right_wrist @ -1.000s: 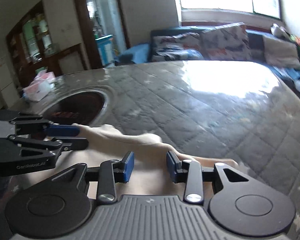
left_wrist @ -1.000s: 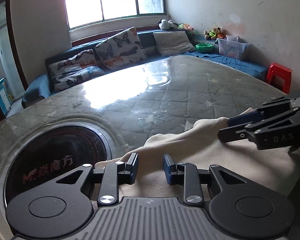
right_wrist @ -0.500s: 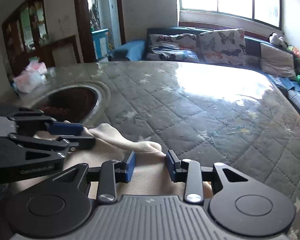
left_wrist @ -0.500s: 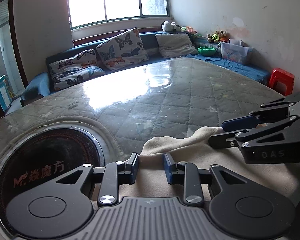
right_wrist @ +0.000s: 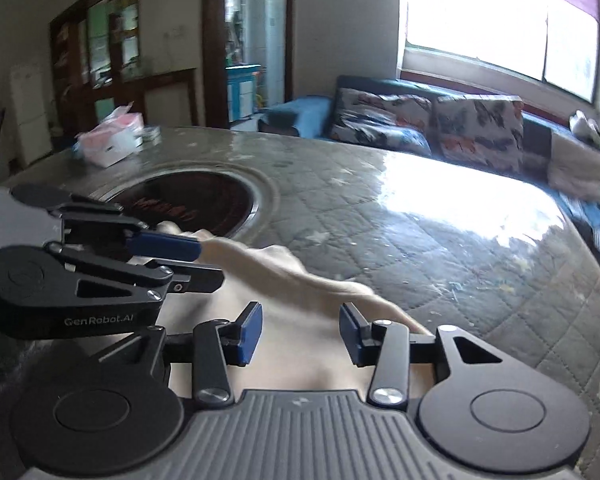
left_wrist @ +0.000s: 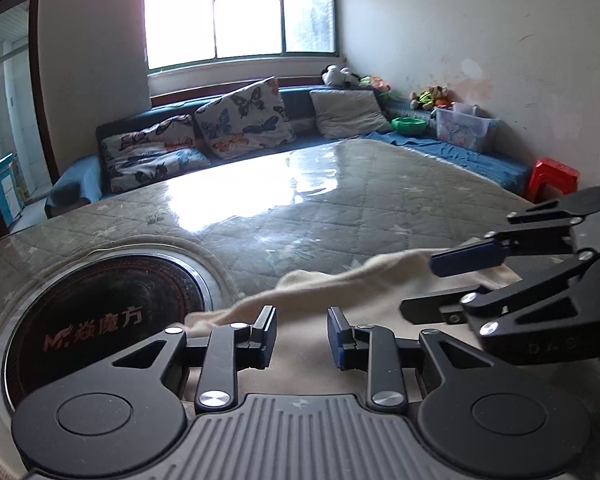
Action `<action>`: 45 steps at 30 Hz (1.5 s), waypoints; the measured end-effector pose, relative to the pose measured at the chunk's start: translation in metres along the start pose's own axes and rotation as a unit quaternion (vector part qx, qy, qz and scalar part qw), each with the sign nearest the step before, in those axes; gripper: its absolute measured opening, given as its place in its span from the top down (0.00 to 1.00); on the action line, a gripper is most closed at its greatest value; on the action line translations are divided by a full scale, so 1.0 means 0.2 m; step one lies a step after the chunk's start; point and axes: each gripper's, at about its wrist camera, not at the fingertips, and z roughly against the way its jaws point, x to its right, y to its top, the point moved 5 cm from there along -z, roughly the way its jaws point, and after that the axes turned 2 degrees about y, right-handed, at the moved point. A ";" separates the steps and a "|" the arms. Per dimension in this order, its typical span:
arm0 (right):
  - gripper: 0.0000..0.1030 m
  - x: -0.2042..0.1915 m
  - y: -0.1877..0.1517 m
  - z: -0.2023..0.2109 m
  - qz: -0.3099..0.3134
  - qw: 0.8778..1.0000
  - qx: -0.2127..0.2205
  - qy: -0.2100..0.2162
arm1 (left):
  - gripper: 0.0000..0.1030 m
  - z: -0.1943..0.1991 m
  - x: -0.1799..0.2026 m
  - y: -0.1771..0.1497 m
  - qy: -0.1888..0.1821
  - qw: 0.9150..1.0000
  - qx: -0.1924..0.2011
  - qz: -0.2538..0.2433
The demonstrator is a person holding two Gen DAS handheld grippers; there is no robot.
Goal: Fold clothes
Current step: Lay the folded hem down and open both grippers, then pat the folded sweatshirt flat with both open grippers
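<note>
Both hand-held grippers, left (left_wrist: pixel 301 336) and right (right_wrist: pixel 300 332), hover with jaws parted, gripping nothing, over a cream cloth (left_wrist: pixel 340 284) rumpled at the desk's (left_wrist: pixel 340 200) six o'clock edge, so whether any fold is made cannot be told.

Each tool (left_wrist: pixel 302 336) is matte black with blue pads (right_wrist: pixel 249 334), silver screws and a ribbed grey base.

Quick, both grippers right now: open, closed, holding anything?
Left gripper: open, over the cream cloth, gripping nothing.
Right gripper: open, over the same cloth, gripping nothing.
</note>
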 end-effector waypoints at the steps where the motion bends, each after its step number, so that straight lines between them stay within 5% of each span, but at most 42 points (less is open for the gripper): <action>1: 0.55 -0.02 0.00 0.01 0.005 1.000 0.001 0.000 | 0.70 0.02 0.01 -0.02 -0.003 1.000 0.000 -0.001; 16: 0.27 -0.04 -0.21 0.10 -0.013 0.999 0.010 -0.046 | 0.68 0.08 0.02 -0.16 0.024 1.000 -0.006 0.008; 45: 0.25 0.12 -0.38 0.33 -0.042 0.997 0.016 -0.062 | 0.62 0.25 -0.03 -0.25 -0.004 0.996 -0.008 0.086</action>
